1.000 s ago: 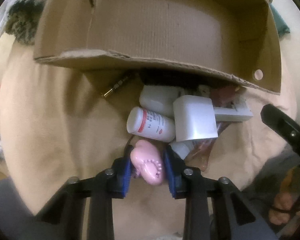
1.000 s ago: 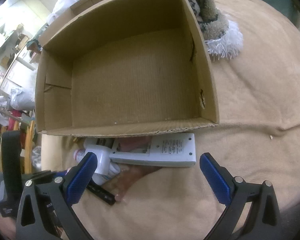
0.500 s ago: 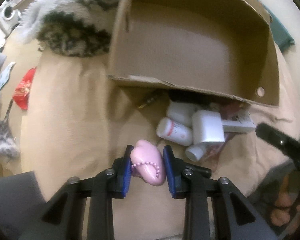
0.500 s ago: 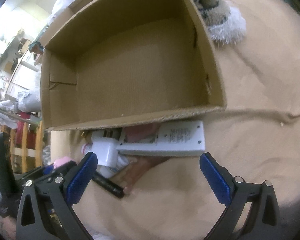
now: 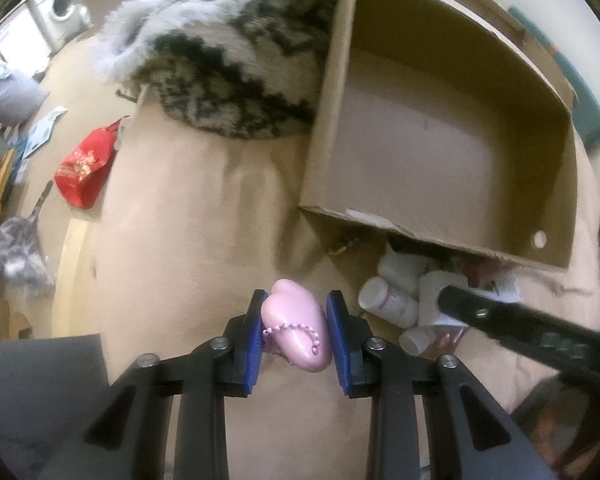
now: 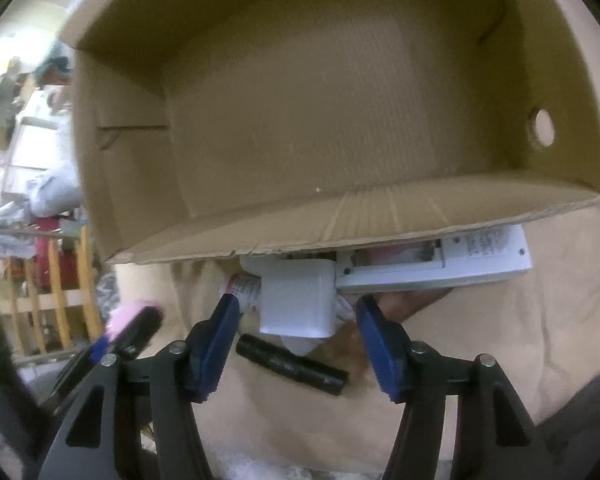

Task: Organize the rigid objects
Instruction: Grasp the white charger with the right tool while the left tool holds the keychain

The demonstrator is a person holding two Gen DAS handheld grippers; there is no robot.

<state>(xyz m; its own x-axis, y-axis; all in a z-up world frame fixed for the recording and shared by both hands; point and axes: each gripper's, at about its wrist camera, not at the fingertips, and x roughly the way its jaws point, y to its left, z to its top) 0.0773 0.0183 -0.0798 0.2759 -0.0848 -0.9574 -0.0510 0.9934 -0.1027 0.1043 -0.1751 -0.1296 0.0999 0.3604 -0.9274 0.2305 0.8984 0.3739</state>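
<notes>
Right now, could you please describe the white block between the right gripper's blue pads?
Find the open brown cardboard box; a pile lies before its near wall. On top sits the white square plastic block, beside a white remote and above a black cylinder; it alone is squat and blank-faced.

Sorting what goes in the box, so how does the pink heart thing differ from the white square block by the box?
The pink heart case is rounded, glossy and wears a bead chain; the white block is boxy, matte and plain. The case is clamped and lifted in the left gripper; the block lies in the pile between the right gripper's open jaws. Both are hard plastic.
</notes>
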